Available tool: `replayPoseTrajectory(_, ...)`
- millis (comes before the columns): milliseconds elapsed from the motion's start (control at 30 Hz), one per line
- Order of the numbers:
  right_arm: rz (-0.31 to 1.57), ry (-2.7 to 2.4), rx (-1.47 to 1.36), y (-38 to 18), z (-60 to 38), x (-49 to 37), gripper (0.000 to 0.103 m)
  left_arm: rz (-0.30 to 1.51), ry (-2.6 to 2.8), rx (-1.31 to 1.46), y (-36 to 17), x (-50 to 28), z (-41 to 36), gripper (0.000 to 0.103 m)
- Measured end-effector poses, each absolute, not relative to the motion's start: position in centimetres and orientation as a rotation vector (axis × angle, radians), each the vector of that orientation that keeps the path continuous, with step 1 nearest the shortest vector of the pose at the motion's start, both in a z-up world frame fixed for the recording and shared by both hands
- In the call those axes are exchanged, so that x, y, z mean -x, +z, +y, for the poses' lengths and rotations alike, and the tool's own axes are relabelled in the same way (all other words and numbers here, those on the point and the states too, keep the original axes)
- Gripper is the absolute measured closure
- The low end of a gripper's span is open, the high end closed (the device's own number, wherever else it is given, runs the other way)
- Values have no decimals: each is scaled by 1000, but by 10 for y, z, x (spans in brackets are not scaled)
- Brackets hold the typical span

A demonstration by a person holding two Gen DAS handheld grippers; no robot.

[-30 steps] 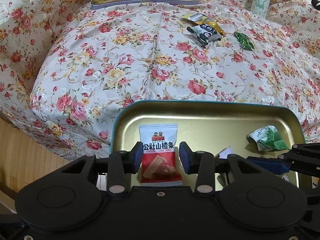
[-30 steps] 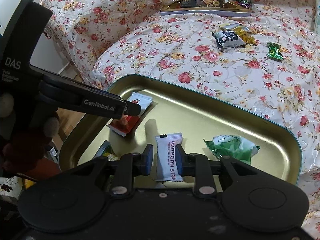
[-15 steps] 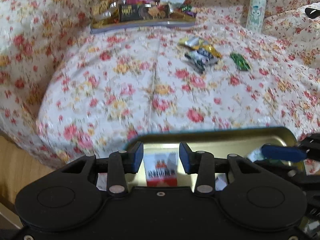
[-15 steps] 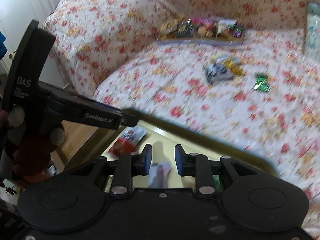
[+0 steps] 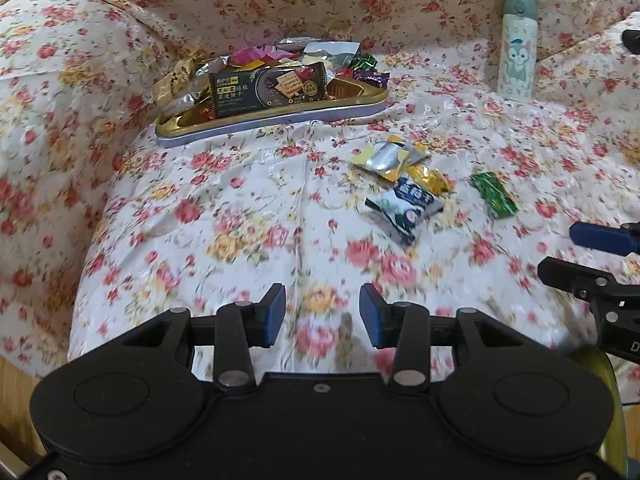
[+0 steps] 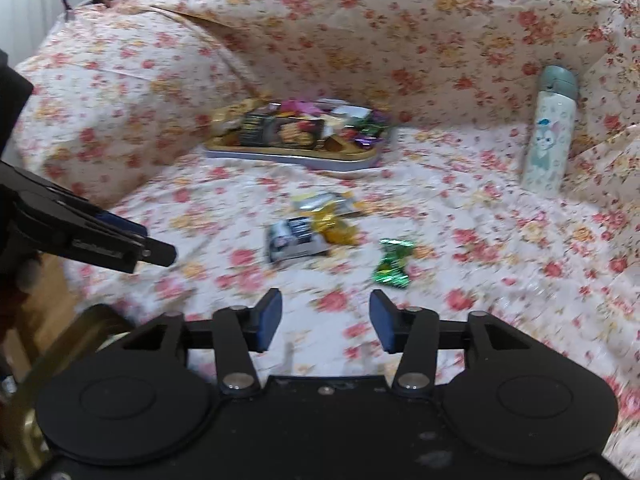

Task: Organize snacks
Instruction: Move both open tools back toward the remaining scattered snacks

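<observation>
Soft, even indoor light with faint shadows; motion blur smears the floral cloth [image 5: 240,216], and fisheye bending curves the edges.

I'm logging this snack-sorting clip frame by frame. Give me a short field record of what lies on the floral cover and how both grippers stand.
surface: floral cover
far tray: gold tray, heaped with snacks
loose snacks: yellow-silver packet, gold candy, dark blue-white packet, green candy
bottle: upright at the back right
left gripper: open, nothing between the pads
right gripper: jaws opening, nothing between them
</observation>
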State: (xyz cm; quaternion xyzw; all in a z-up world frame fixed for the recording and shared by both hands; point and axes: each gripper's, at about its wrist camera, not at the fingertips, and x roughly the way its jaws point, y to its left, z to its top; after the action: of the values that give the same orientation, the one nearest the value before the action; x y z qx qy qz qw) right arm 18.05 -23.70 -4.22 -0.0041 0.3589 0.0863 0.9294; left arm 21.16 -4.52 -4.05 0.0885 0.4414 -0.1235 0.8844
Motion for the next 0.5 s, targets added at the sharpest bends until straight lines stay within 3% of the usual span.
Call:
replayPoseTrajectory(267,742,119,20,-62,-253,-212,37,928,-242,-213,-55,-242,-62,52)
replayPoseTrajectory(500,752,101,-50,-76,-265,-237,37,910,-270,-230,-60,-256,-72,51)
